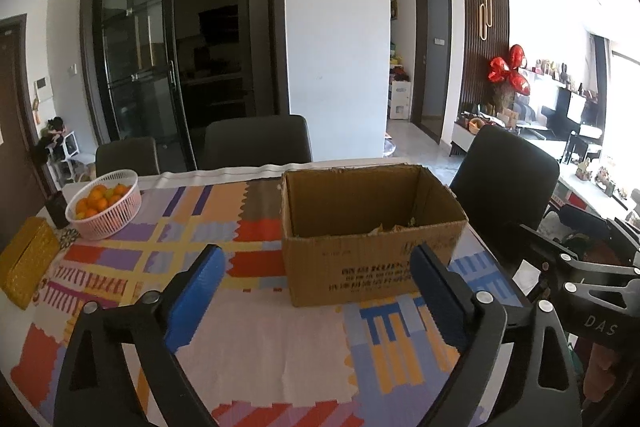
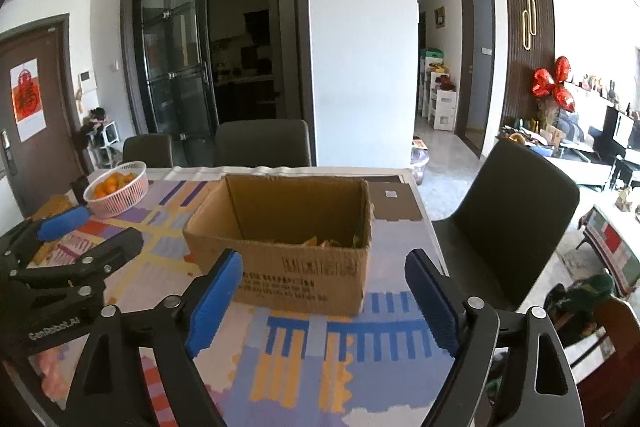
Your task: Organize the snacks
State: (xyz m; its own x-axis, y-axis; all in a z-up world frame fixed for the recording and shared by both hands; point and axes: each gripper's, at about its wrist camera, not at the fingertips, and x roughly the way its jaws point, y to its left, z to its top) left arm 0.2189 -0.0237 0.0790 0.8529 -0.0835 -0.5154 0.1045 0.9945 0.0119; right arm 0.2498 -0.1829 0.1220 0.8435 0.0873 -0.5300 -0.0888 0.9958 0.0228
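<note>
An open cardboard box (image 1: pixel 372 251) stands on the patterned tablecloth (image 1: pixel 256 347); it also shows in the right wrist view (image 2: pixel 296 267). Snack wrappers (image 1: pixel 394 227) lie at its bottom, partly hidden by the front wall, and show in the right wrist view too (image 2: pixel 328 241). My left gripper (image 1: pixel 318 281) is open and empty, in front of the box. My right gripper (image 2: pixel 324 283) is open and empty, also just in front of the box. The left gripper's body shows at the left of the right wrist view (image 2: pixel 72 267), and the right gripper's body at the right of the left wrist view (image 1: pixel 580 267).
A pink basket of oranges (image 1: pixel 105 205) stands at the table's far left, with a yellow box (image 1: pixel 26 261) nearer and a small dark object behind. Dark chairs (image 1: pixel 258 143) stand along the far side and one (image 2: pixel 508 223) at the right end.
</note>
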